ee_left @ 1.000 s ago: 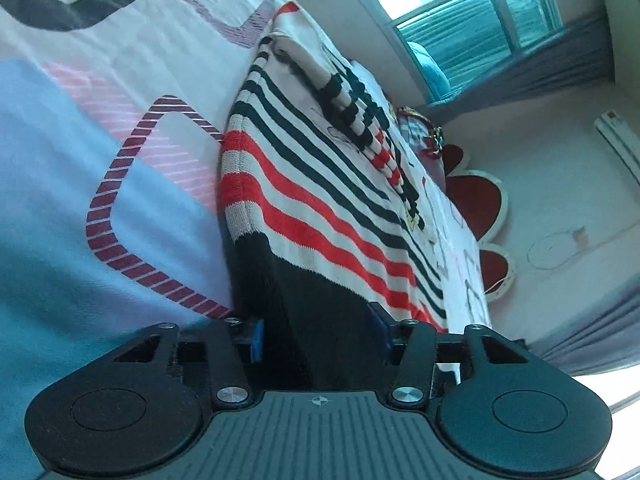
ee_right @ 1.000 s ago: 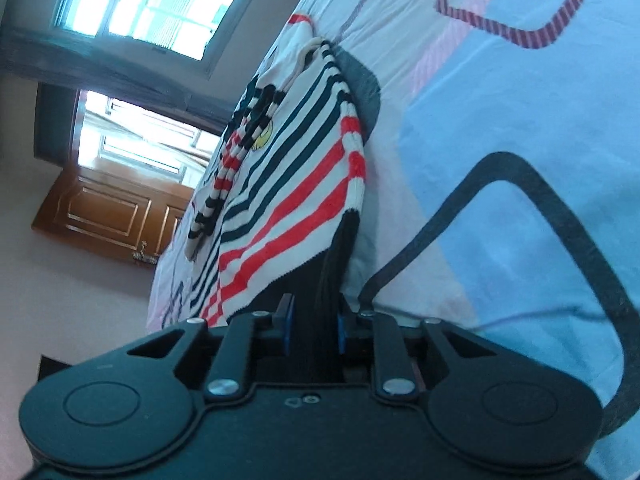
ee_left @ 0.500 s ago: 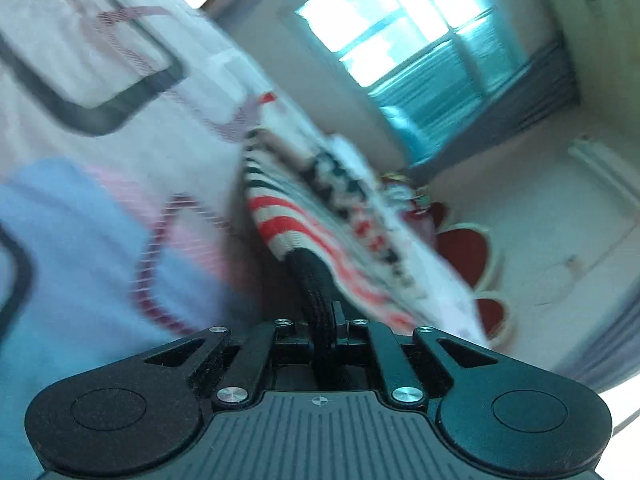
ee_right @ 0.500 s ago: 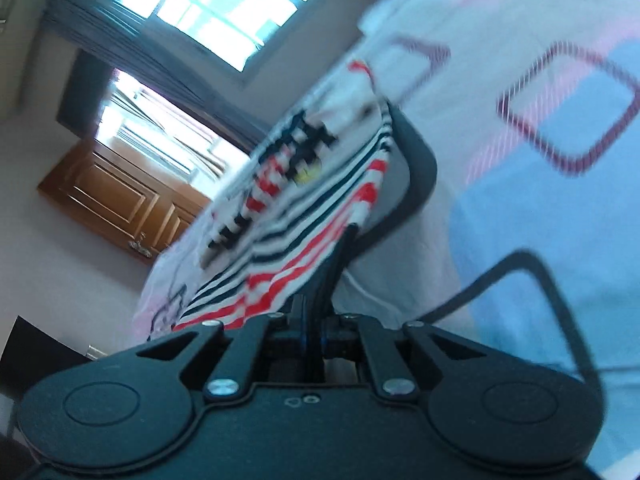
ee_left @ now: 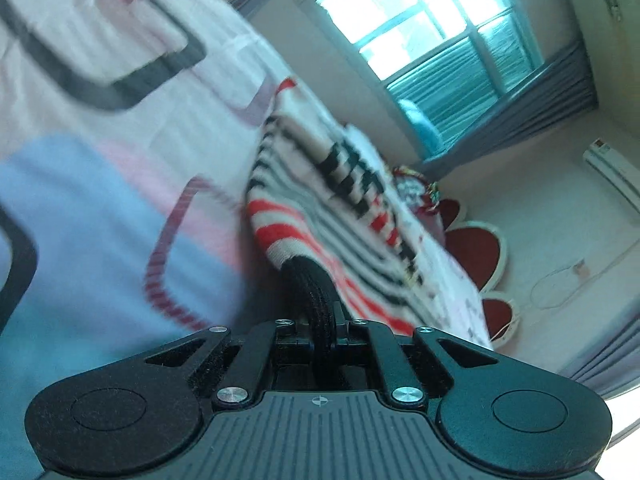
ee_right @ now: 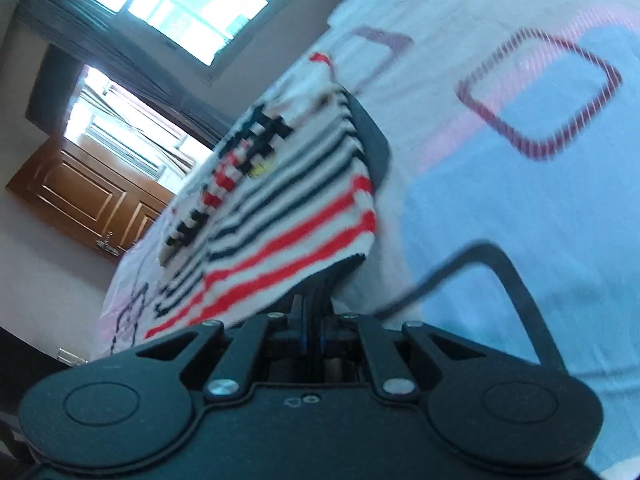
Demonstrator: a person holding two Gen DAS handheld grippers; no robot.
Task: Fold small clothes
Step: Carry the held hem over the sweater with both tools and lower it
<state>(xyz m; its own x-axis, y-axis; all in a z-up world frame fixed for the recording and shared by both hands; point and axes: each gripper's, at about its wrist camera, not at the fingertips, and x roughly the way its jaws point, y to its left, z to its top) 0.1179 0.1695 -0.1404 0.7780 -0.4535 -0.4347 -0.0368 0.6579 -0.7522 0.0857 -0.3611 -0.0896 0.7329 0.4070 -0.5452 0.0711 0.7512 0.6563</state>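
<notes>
My left wrist camera sits low behind my left gripper point(ee_left: 322, 320), looking along the bed toward a bright window point(ee_left: 432, 28). My right wrist camera, behind my right gripper point(ee_right: 314, 320), faces a brown wooden door point(ee_right: 80, 196). Both views share, very near, the red-, black- and white-striped knitted garment point(ee_left: 320, 208) point(ee_right: 288, 208) on the pink-and-blue patterned bedsheet point(ee_left: 80, 208) point(ee_right: 520, 200).

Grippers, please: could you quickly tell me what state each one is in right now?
Left gripper: closed on the black hem of the striped sweater.
Right gripper: closed on the same hem.
</notes>
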